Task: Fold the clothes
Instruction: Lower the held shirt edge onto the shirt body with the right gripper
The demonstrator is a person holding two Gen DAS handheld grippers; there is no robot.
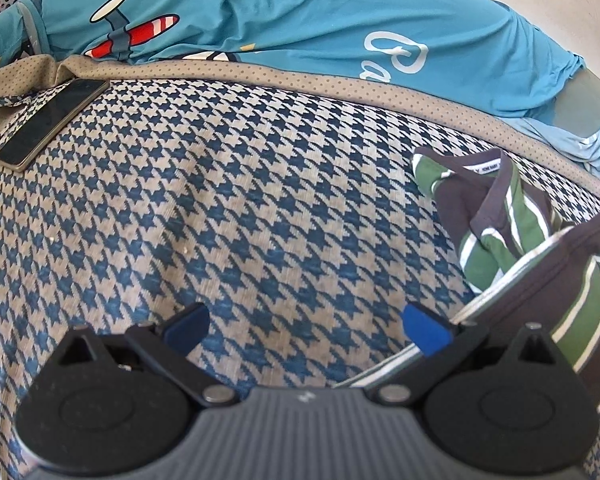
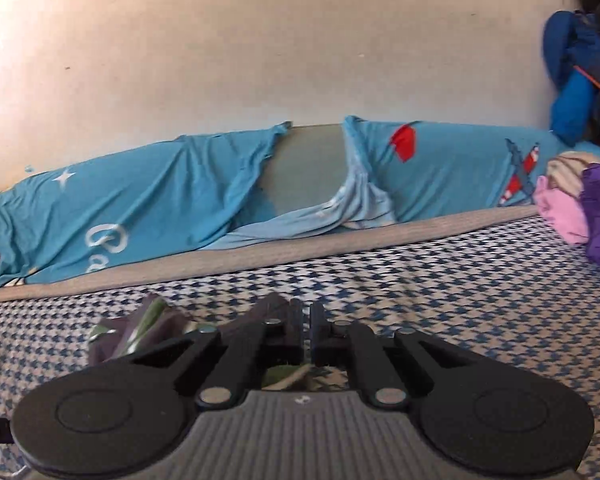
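Left gripper [image 1: 306, 326] spread wide, empty, over houndstooth blanket [image 1: 220, 208]. Right gripper [image 2: 309, 334] closed, apparently pinching the striped green-brown shirt [image 1: 512, 236], crumpled at left gripper's right. Phone [image 1: 52, 124] far-left.

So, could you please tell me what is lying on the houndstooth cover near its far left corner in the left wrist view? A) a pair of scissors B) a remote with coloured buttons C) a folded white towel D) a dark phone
D: a flat dark phone with a glossy screen rests on the houndstooth cover, just in front of the blue aeroplane-print sheet.
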